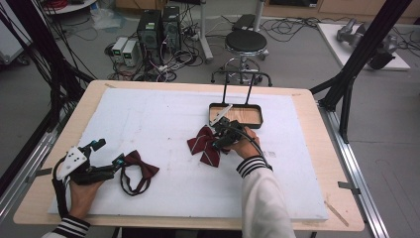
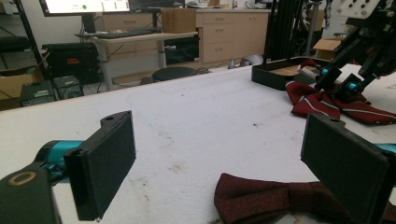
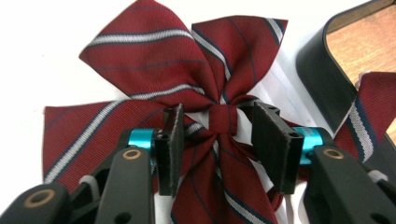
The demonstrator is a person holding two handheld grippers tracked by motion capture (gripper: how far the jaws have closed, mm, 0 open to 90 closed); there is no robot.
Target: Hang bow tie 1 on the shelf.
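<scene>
A: High view: right gripper (image 1: pixel 216 139) down on the striped bow tie (image 1: pixel 202 145), mid-pad, just before the black tray (image 1: pixel 236 115). Left gripper (image 1: pixel 110 154) at the near left, beside the dark red bow tie (image 1: pixel 139 166).

B: Left gripper view: jaws spread wide, dark red bow tie (image 2: pixel 280 198) low between them, untouched.

A: Right gripper view: jaws half closed either side of the striped bow tie's (image 3: pixel 154 60) knot, pads not pressing it.

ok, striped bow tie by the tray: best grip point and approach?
Grip the striped bow tie at its centre knot, coming from above. The knot is the narrow bunched waist where the lobes meet; the lobes lie flat and floppy on the white mat. The right gripper already straddles the knot, pads not visibly pressing.
</scene>
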